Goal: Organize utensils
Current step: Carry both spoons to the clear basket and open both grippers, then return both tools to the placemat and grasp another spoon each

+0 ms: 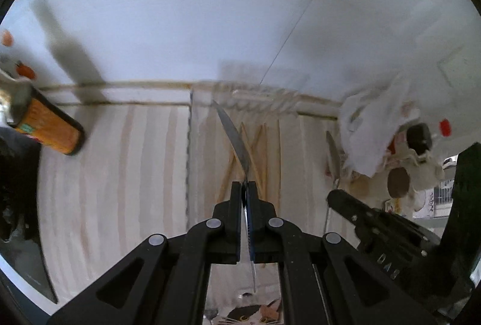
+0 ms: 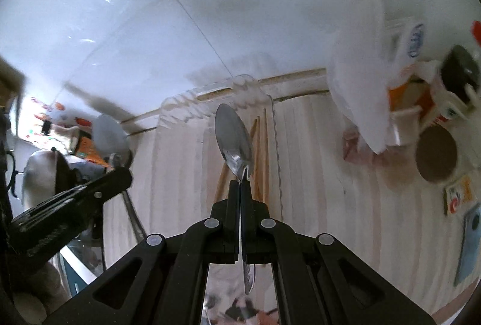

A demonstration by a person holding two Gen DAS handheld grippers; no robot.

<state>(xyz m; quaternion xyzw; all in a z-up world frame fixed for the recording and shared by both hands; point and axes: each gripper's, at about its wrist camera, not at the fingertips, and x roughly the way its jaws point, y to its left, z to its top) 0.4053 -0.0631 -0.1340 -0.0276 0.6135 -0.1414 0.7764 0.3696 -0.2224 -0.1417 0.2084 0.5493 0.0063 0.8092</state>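
My left gripper (image 1: 244, 183) is shut on a metal spoon (image 1: 233, 134), seen edge-on, held above a clear plastic organizer tray (image 1: 192, 102). Several wooden chopsticks (image 1: 261, 150) lie in the tray below it. My right gripper (image 2: 240, 182) is shut on a second metal spoon (image 2: 233, 135), bowl forward, above the same tray (image 2: 180, 104) and chopsticks (image 2: 264, 150). The right gripper shows at the right in the left wrist view (image 1: 333, 195), its spoon (image 1: 332, 150) sticking up. The left gripper shows at the left in the right wrist view (image 2: 123, 171) with its spoon (image 2: 109, 135).
A striped cloth (image 1: 120, 174) covers the table against a white wall. An orange can (image 1: 51, 129) stands at the left. White plastic bags (image 1: 369, 129), a round brown coaster (image 2: 436, 158) and small packets (image 2: 460, 192) crowd the right side.
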